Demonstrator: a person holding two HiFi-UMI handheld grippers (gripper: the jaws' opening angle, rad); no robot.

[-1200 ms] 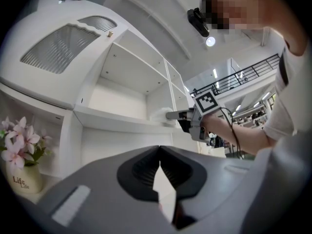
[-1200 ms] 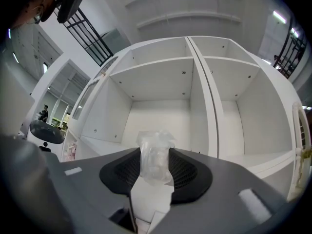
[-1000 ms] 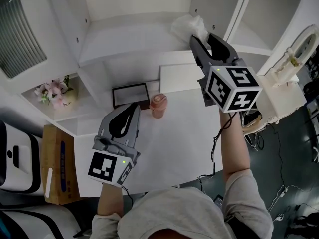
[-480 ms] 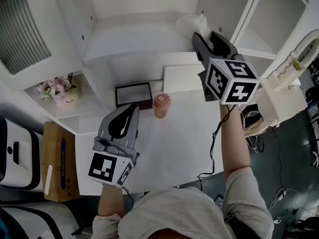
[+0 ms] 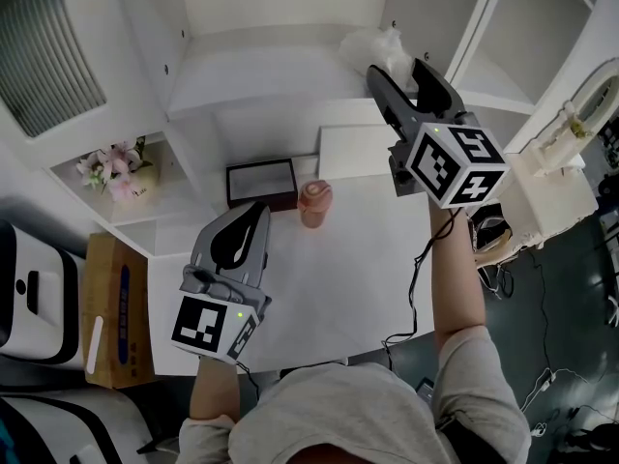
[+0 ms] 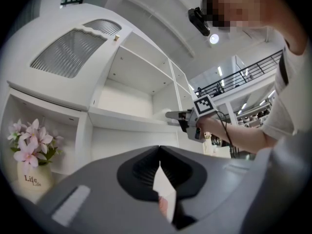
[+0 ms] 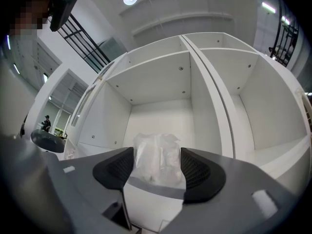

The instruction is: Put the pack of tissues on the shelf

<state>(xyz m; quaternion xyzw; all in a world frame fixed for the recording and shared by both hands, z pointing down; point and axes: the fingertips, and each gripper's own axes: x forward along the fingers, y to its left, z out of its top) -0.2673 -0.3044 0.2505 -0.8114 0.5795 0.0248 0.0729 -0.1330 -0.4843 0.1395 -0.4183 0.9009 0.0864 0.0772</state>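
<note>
The pack of tissues [image 5: 372, 46] is a crinkly clear-wrapped bundle lying on the white shelf [image 5: 261, 66] near its right wall. My right gripper [image 5: 398, 69] reaches up to it. Its jaws have just been opening and now stand wide, with the pack [image 7: 157, 172] between them and the pads no longer pressing it. In the right gripper view the gripper [image 7: 156, 155] faces the back of the open cubby. My left gripper [image 5: 259, 206] hangs lower over the table, shut and empty; its tips meet in the left gripper view [image 6: 159, 147].
On the white table [image 5: 338, 269] stand a pink cup [image 5: 312, 204] and a dark framed tray [image 5: 261, 182]; a white flat box [image 5: 353, 151] lies behind them. A flower vase [image 5: 116, 167] sits in a lower left cubby. A cardboard box [image 5: 114, 322] stands at the left.
The right gripper's jaws have spread apart from the tissue pack, which stays on the shelf. The left gripper has not moved.
</note>
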